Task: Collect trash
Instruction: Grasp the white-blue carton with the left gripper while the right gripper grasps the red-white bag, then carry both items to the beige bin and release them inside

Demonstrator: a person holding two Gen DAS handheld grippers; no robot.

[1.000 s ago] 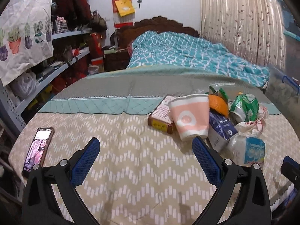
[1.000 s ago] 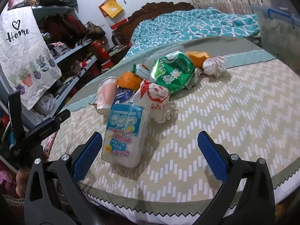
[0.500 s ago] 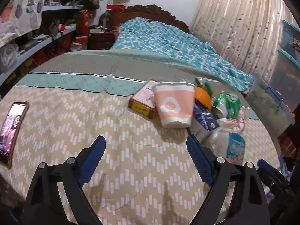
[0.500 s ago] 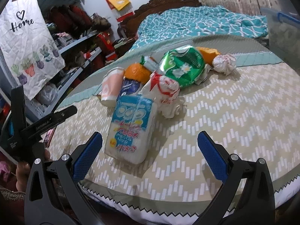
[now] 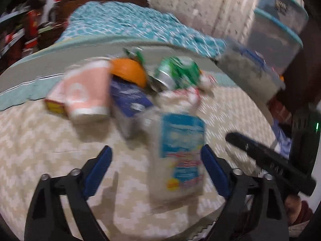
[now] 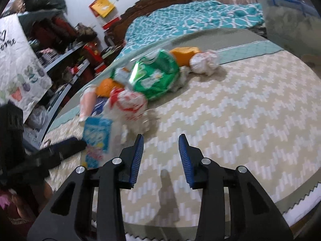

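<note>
left wrist view, blurred: the left gripper (image 5: 155,158) hangs with its blue fingers spread wide over a chevron bedspread (image 5: 40,140); a blue-and-white tissue pack (image 5: 180,156) lies between them, whether touched cannot be told. behind it the trash heap: pink paper cup (image 5: 87,94), dark blue carton (image 5: 128,100), orange wrapper (image 5: 128,72), green snack bag (image 5: 176,72).

right wrist view: the right gripper (image 6: 161,156) hovers over bare bedspread (image 6: 240,120), fingers partly apart, pinching nothing. the tissue pack (image 6: 96,138) sits left of it, a red-and-white crumpled bag (image 6: 128,104) and the green snack bag (image 6: 154,80) beyond.
</note>
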